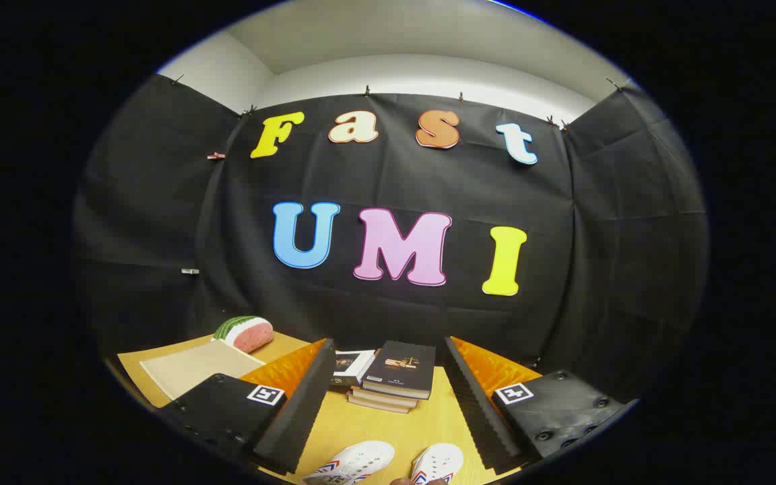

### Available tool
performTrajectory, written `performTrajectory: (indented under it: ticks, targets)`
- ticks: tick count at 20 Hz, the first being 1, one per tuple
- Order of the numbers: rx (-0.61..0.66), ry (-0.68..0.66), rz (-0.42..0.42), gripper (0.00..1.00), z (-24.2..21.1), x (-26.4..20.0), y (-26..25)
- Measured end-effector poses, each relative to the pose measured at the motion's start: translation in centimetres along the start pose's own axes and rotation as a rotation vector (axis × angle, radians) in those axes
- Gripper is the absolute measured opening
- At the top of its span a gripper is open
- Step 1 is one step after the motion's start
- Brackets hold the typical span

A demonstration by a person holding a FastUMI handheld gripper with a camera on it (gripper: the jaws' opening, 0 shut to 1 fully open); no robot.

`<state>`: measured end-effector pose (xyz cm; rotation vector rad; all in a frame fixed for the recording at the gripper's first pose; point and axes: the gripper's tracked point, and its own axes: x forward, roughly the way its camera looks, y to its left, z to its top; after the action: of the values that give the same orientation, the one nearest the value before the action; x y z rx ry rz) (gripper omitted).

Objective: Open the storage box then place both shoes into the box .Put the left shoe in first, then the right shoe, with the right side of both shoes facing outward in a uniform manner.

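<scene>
Two white shoes with red and blue stripes lie on the wooden table below my fingers: one shoe point(351, 463) on the left and the other shoe point(437, 463) on the right, toes pointing away from me. My gripper point(388, 404) hangs above them, open wide, with nothing between its fingers. The left finger point(297, 411) and right finger point(479, 411) frame a stack of books beyond them.
A stack of dark-covered books point(391, 380) sits on the wooden table point(368, 424) just ahead of the fingers. A watermelon-slice toy point(245, 331) and a beige mat point(192, 370) lie to the far left. Black cloth walls close the booth.
</scene>
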<state>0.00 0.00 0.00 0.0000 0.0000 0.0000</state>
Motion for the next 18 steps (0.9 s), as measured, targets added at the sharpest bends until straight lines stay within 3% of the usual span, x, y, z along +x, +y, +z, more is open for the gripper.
performTrajectory:
  ticks: [5,18]
  targets:
    - [-0.015,0.010,-0.038,0.97,-0.1,-0.3,1.1]
    - [0.012,0.038,-0.028,0.97,-1.2,0.7,5.3]
